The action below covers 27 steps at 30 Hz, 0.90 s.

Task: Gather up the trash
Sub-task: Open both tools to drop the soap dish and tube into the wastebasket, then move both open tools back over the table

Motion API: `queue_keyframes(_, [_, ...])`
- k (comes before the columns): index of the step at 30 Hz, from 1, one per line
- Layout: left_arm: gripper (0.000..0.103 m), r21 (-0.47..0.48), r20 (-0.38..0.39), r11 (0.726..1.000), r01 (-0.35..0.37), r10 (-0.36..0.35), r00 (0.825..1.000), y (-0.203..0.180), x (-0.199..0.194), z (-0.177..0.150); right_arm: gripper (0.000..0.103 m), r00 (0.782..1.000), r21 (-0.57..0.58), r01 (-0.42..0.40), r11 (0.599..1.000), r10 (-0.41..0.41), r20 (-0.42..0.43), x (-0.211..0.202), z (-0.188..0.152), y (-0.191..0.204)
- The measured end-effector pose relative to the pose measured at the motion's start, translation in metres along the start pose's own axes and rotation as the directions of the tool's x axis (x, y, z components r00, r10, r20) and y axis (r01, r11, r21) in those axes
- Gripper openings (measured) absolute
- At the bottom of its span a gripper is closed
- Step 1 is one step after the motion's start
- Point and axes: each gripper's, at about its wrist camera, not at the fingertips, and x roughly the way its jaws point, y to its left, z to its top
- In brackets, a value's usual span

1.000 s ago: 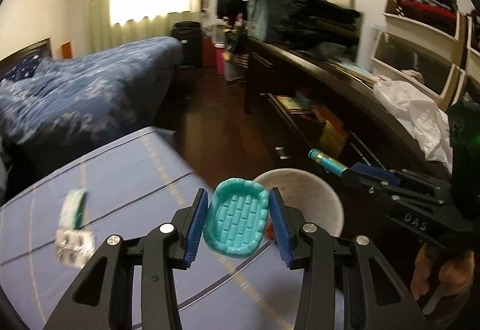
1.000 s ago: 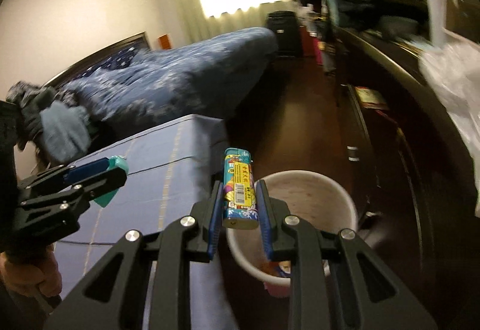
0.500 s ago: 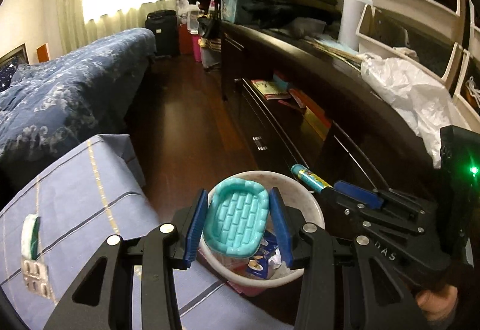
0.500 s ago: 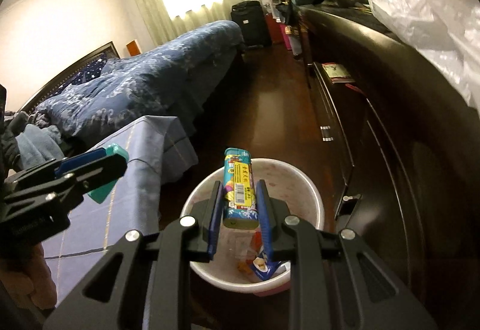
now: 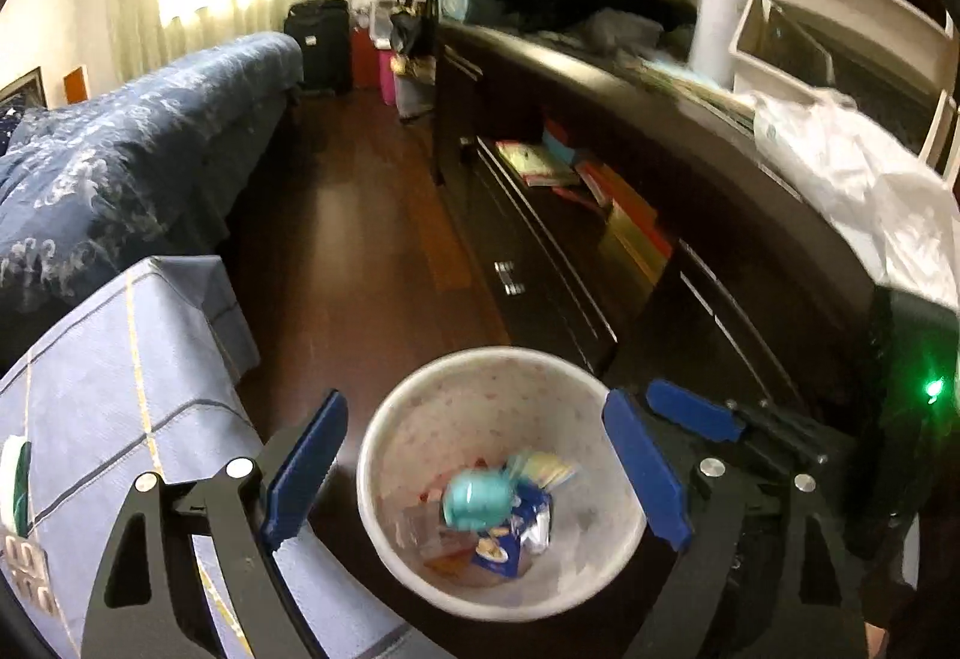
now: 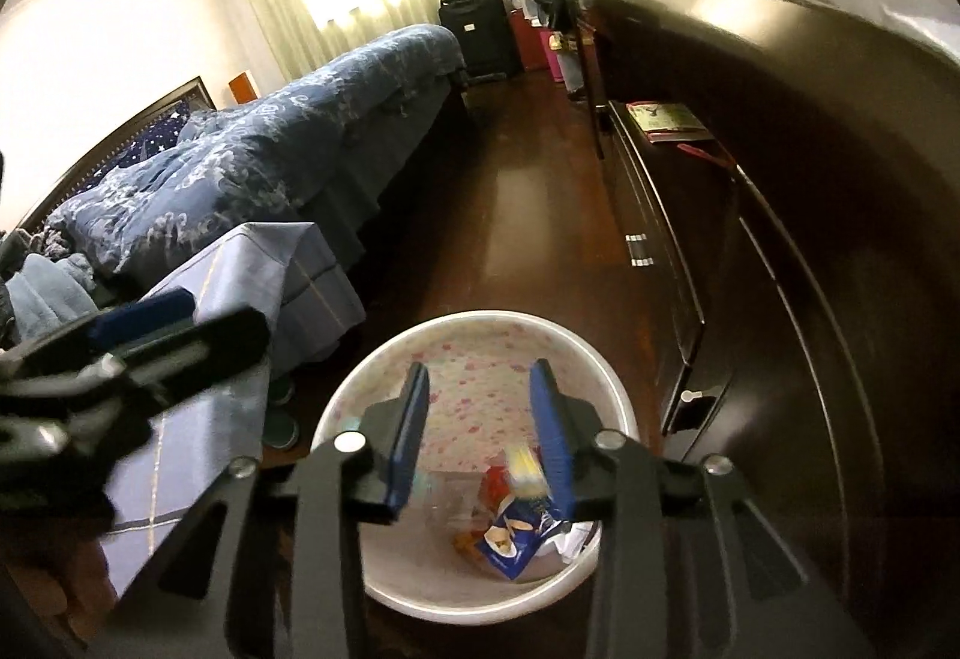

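Left wrist view: bed (image 5: 120,149) far ahead and to the left of the left tool (image 5: 474,401); dark cabinet (image 5: 600,269) ahead and to the right, running away along the floor. Cloth-covered worktop (image 5: 120,359) directly left of the left finger and passing beneath it. White bin (image 5: 365,485) directly below and between the fingers, standing on the floor beside the worktop edge.

Tool state:
- Left tool: fingers spread wide, nothing between the pads.
- Right tool (image 6: 480,368): fingers parted, nothing gripped, positioned over the same bin (image 6: 336,407).

Bin contents, largest first: teal tray (image 5: 477,497), blurred, inside the bin; blue wrapper (image 5: 498,551) at the bottom; yellow-and-blue lighter (image 6: 523,470), blurred, just inside the right finger of the right tool, apparently loose.

Remaining trash: blister pack (image 5: 24,569) and a green-and-white item (image 5: 15,479) on the worktop, far left of the left tool, both cut by the frame edge. Long axis not determinable.

Next move, as judged: swing left, away from the bin, toward the worktop items. Left tool nearer. Keep fingers parted on approach. Expect flat, thin packaging lying close against the cloth; risk of pinching cloth with it.
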Motion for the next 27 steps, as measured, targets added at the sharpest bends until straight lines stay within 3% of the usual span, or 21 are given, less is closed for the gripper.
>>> queue_keyframes(7, [0.091, -0.048, 0.016, 0.999, -0.024, 0.025, 1.0, 0.016, -0.01, -0.001, 0.048, 0.999, 0.007, 0.033, 0.999, -0.033, 0.002, -0.004, -0.008, -0.006])
queue_keyframes(10, [0.095, -0.072, 0.026, 0.996, -0.06, 0.062, 0.998, 0.026, -0.02, -0.006, 0.049, 0.999, -0.002, 0.039, 0.999, -0.039, -0.006, -0.009, -0.012, -0.003])
queue_keyframes(12, [0.097, -0.084, 0.039, 0.991, -0.101, 0.104, 0.994, 0.034, -0.029, -0.009, 0.056, 0.999, -0.017, 0.041, 0.999, -0.041, -0.004, -0.015, -0.014, 0.005])
queue_keyframes(18, [0.099, -0.11, 0.059, 0.97, -0.216, 0.223, 0.973, 0.061, -0.061, -0.028, 0.074, 0.999, -0.104, 0.019, 0.994, -0.016, 0.032, -0.039, -0.023, 0.049])
queue_keyframes(27, [0.099, -0.239, -0.008, 0.906, -0.351, 0.359, 0.933, 0.131, -0.101, -0.073, 0.081, 0.993, -0.243, -0.113, 0.963, 0.119, 0.01, -0.055, -0.039, 0.135])
